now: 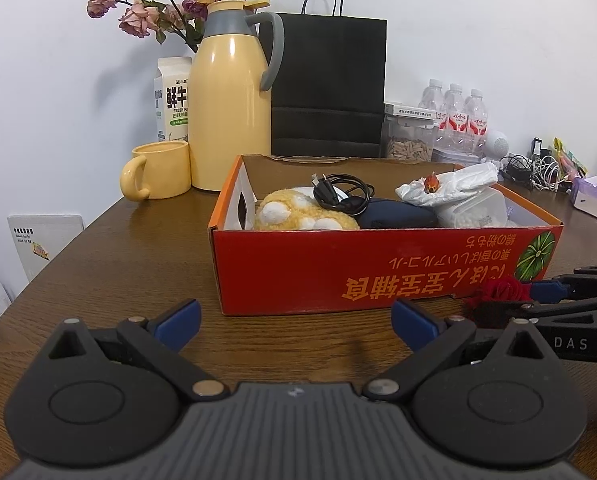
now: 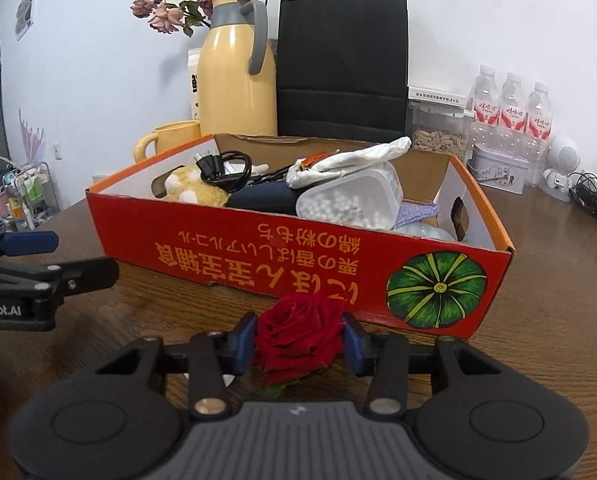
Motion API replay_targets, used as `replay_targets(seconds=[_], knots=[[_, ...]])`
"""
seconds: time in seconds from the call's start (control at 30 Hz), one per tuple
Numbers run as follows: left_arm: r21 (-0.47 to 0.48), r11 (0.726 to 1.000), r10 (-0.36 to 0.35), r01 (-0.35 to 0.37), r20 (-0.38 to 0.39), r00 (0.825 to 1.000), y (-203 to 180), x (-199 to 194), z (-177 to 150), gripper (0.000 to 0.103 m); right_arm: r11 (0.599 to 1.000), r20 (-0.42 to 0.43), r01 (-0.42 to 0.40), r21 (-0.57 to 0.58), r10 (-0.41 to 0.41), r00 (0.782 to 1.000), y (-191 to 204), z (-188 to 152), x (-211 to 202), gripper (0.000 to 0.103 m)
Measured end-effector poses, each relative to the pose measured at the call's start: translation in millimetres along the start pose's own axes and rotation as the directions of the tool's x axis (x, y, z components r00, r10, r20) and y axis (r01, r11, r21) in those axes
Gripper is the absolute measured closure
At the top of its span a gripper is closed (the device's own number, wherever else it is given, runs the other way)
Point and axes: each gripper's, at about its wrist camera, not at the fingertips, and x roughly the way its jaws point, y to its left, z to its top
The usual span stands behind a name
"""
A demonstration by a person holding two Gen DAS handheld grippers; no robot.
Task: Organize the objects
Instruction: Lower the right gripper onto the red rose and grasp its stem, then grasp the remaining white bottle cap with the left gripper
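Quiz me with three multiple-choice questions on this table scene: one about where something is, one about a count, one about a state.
1. Where is the black cable?
A. in the red box
B. in the yellow mug
C. on the black bag

2. How many water bottles stand by the wall?
A. one
B. three
C. five

3. What is the right tool doing?
A. standing empty
B. closed on a red rose
C. holding a mug

Answers:
1 A, the black cable lies coiled inside the red box.
2 B, three water bottles stand side by side.
3 B, the right tool has its pads against the red rose.
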Motion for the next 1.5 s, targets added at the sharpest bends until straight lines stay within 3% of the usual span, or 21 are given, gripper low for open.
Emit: replay_targets(seconds=[0.47,0.9,1.5], knots=[[0.004,1.0,0.002,-0.002,-0.024,1.0,-3,3,1,0.0,0.998,0.095,0.048,-0.027,-0.045,0.994,4,-2,-15,0.065],[0.069,0.993,-0.088,0.094,-0.094,0.992,-41,2,5,0.0,0.998,0.178,0.068,0.0,-0.067,0.982,-8,-7,-36,0.065],[0.136,0.98,-0.113,0.143,-0.204,0.972,-85,20,-2,0.0,0.996,0.21,0.077,0.051,-0.086,0.974,-32,-16,-54,0.065]])
